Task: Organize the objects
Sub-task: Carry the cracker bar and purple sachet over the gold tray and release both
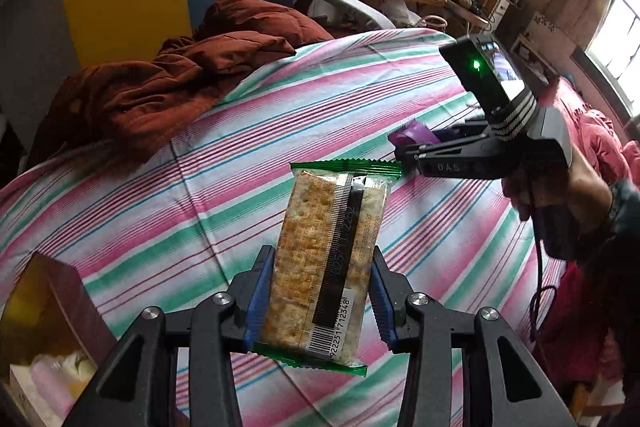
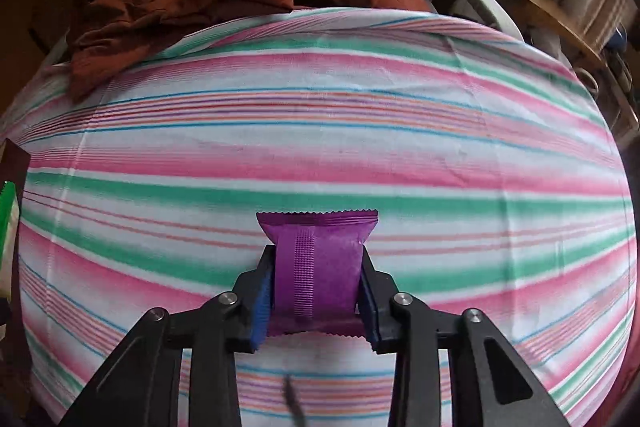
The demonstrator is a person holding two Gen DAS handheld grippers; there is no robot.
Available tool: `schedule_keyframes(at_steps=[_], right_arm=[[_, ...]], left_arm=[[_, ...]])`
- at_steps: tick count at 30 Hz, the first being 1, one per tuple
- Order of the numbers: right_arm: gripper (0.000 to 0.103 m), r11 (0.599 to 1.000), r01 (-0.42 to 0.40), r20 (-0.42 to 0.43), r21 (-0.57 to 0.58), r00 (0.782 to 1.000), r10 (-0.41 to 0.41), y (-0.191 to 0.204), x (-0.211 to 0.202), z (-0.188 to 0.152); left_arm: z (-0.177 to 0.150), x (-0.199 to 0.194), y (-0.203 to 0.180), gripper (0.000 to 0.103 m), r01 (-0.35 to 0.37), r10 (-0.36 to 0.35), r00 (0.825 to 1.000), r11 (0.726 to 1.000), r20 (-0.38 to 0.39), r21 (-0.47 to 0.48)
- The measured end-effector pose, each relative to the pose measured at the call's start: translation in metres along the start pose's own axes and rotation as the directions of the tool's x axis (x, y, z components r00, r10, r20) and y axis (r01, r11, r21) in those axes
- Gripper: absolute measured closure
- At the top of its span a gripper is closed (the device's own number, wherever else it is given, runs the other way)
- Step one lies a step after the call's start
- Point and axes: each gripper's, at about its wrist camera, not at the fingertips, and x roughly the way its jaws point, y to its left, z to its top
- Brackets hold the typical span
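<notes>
Left gripper (image 1: 320,291) clamped on a cracker packet (image 1: 328,263) standing lengthwise between its pads above the striped bedsheet (image 1: 160,195), open box (image 1: 52,327) at lower left, right gripper (image 2: 318,287) pinching a purple packet (image 2: 318,267) over the same sheet, rust-brown blanket (image 2: 180,11) bunched beyond.

Daylight enters from the bright, blown-out window (image 1: 616,39) at my right; the room is otherwise dim. Fisheye bends the pink-, green- and white-striped bedsheet (image 2: 320,147) into a dome, corners black. Far wooden shelf (image 2: 532,3) soft; my right view slightly blurred.
</notes>
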Motion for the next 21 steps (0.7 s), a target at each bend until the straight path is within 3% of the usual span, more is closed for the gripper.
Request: schedule_keyframes(at_steps=[10,16,21], right_arm=[[0.067,0.998,-0.049,0.032,-0.034,0.998,0.051,0.045,-0.029,-0.012],[0.067,0.993,-0.09,0.089,-0.078,0.991,0.097,0.088,-0.055,-0.016],[0.067,0.98,-0.165,0.143,-0.11,0.973,0.18,0.129,-0.074,-0.019]], left_arm=[[-0.03,-0.052,0.014,0.058,-0.087,0.094,0.992,0.993,0.085,-0.085],[-0.055,-0.093,0.024,0.058,-0.146,0.168,0.971,0.98,0.173,-0.133],[-0.078,-0.126,0.03,0.058,-0.19,0.227,0.942,0.968,0.247,-0.165]])
